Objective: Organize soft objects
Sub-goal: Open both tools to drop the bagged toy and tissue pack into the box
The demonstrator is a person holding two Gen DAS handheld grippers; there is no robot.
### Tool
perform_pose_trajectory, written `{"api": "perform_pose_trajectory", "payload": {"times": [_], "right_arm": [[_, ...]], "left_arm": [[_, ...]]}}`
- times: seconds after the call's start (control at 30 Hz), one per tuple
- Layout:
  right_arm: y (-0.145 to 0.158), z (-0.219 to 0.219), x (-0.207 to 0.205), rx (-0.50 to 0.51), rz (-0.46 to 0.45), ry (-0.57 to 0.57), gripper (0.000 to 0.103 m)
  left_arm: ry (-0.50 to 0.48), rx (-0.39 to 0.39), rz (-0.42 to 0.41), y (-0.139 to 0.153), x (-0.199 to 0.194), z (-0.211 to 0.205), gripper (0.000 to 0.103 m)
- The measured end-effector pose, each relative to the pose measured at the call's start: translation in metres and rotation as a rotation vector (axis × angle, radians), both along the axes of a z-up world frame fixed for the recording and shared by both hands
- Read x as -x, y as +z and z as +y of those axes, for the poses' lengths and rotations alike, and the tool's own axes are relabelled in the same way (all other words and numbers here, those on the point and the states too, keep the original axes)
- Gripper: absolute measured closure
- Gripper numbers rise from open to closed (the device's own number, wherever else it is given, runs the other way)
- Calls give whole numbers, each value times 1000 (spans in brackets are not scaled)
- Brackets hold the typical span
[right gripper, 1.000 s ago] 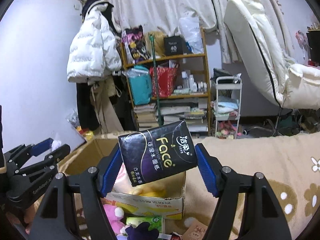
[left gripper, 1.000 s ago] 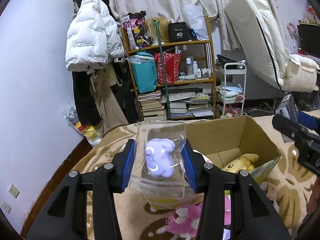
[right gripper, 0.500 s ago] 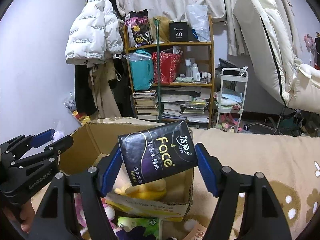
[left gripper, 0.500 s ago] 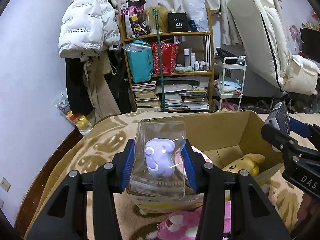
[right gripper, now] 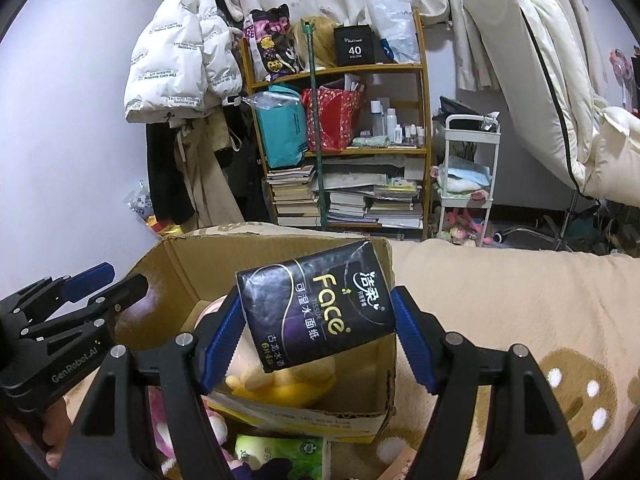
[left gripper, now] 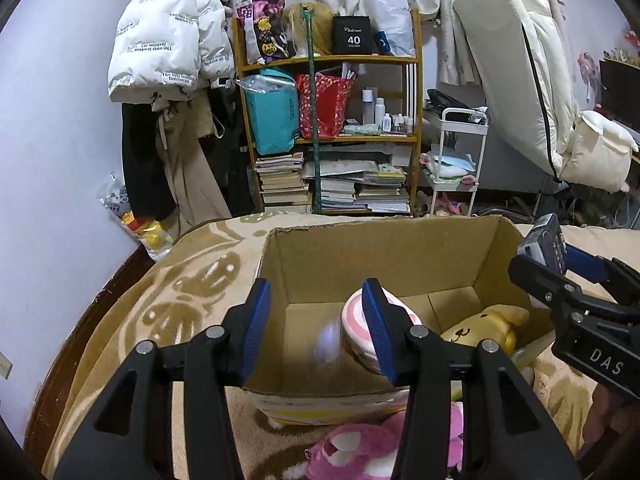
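My left gripper (left gripper: 318, 326) is open over the near left part of the cardboard box (left gripper: 384, 252). A blurred purple toy in a clear bag (left gripper: 328, 344) is falling between its fingers into the box. Inside lie a pink-and-white striped plush (left gripper: 354, 320) and a yellow dog plush (left gripper: 480, 326). My right gripper (right gripper: 318, 330) is shut on a black Face tissue pack (right gripper: 316, 312), held tilted above the box's right side (right gripper: 388, 360). The left gripper also shows in the right wrist view (right gripper: 76, 300).
The box stands on a beige patterned blanket (left gripper: 188, 280). A pink plush (left gripper: 352, 452) lies in front of the box. A green tissue pack (right gripper: 280, 454) lies below the box in the right wrist view. A cluttered bookshelf (left gripper: 328, 132) stands behind.
My left gripper has opened and let go of the bagged purple toy, which now drops into the box. Both grippers have moved closer over the box. The right still holds the tissue pack.
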State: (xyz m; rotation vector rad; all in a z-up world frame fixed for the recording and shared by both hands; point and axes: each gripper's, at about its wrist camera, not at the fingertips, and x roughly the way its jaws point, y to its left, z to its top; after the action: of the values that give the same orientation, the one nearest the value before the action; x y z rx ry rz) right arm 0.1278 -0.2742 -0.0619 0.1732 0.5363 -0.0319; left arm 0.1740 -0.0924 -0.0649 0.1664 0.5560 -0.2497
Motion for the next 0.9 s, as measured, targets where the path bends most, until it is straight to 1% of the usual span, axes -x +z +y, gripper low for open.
{"api": "perform_pose_trajectory", "payload": {"times": [0.1, 0.23, 0.27, 0.3, 0.33, 0.4, 0.47, 0.6, 0.67, 0.73, 0.77, 0.8, 0.9], "right_arm": [[-1, -1, 0, -11, 5, 2, 27], [-3, -2, -2, -20, 19, 11, 25], [-4, -3, -3, -30, 28, 23, 23], [-4, -3, -2, -37, 32, 34, 22], [-5, -2, -2, -35, 30, 37, 20], [-4, 0, 0, -16, 20, 40, 17], [-3, 2, 2, -3, 16, 46, 15], [1, 4, 9, 18, 11, 25, 12], [3, 4, 14, 26, 6, 13, 7], [6, 3, 20, 28, 0, 6, 3], [8, 3, 25, 30, -9, -2, 1], [10, 3, 28, 31, -15, -6, 1], [15, 2, 36, 19, -21, -14, 0]], "left_arm": [[3, -2, -23, 1, 4, 0, 46], [15, -5, -9, 1, 3, 0, 45], [22, -4, -12, 2, 4, 1, 41], [27, -2, -17, 3, 5, 2, 33], [30, -2, -24, 5, 6, 3, 30], [40, -2, -39, 10, 9, 6, 29], [43, 7, -37, 13, 10, 9, 28], [58, 31, -21, 17, 15, 15, 22], [62, 30, -23, 20, 19, 17, 21], [68, 22, -28, 24, 25, 18, 15], [74, 19, -31, 25, 27, 20, 10], [84, 16, -38, 27, 31, 21, 8], [93, 7, -34, 30, 39, 25, 8]]}}
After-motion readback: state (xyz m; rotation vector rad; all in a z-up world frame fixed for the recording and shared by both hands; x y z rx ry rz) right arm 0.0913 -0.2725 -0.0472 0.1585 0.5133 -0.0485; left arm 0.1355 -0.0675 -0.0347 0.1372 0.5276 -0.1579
